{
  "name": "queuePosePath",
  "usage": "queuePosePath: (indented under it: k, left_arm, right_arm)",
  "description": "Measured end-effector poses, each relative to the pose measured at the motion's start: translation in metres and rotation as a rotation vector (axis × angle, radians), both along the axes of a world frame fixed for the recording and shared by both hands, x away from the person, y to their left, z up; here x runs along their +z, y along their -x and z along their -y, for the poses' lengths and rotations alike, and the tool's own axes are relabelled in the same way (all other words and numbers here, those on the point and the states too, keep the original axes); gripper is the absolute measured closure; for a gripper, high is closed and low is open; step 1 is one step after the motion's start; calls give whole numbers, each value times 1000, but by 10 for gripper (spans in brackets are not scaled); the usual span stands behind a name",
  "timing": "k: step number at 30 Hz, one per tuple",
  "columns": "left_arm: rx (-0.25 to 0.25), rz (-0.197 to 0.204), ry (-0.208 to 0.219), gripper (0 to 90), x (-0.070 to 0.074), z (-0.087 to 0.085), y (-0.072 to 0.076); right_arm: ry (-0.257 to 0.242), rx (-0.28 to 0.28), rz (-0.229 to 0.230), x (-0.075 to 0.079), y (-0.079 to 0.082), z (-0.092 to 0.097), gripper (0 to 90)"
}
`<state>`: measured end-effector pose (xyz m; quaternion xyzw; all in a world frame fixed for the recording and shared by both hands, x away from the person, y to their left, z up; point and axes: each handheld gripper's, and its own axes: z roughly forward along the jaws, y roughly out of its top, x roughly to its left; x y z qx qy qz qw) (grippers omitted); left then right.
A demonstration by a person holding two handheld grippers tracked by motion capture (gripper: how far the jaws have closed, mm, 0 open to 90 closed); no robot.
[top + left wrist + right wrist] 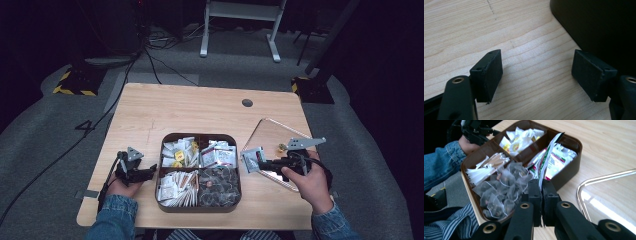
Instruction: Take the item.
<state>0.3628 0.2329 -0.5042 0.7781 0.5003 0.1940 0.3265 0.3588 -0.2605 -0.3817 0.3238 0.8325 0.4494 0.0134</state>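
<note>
A brown four-part tray (200, 135) sits at the table's near middle. It holds yellow-white sachets (179, 151), white-red packets (219, 156), white stick packs (177, 188) and mesh tea bags (219, 185). My right gripper (263, 163) hovers just right of the tray, shut on a thin white packet (251, 160). In the right gripper view the packet (547, 157) stands edge-on out of the pinched gripper (541, 187), above the tray's corner (570, 173). My left gripper (149, 170) rests on the wood left of the tray. It is open (536, 72) with bare table between the pads, and the tray wall (599, 25) is close by.
A clear rounded lid (276, 136) lies on the table right of the tray, under my right hand; its rim (604, 178) shines in the right gripper view. A small round hole (247, 103) marks the table's far side. Bare wood lies beyond the tray.
</note>
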Motion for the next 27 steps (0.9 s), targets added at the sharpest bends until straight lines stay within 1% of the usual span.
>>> queuePosePath:
  k: [5,11,23,27]
  left_arm:
    - [0,0,-1,253,0,0,0]
    - [-1,0,0,253,0,0,0]
    - [0,0,-1,253,0,0,0]
    - [0,1,-1,254,0,0,0]
  right_arm:
    - [27,-11,-43,-15,-1,5,877]
    - [51,-3,-82,-28,2,5,877]
    - [99,29,-155,-54,7,1,874]
    - [100,45,-181,-61,8,-1,871]
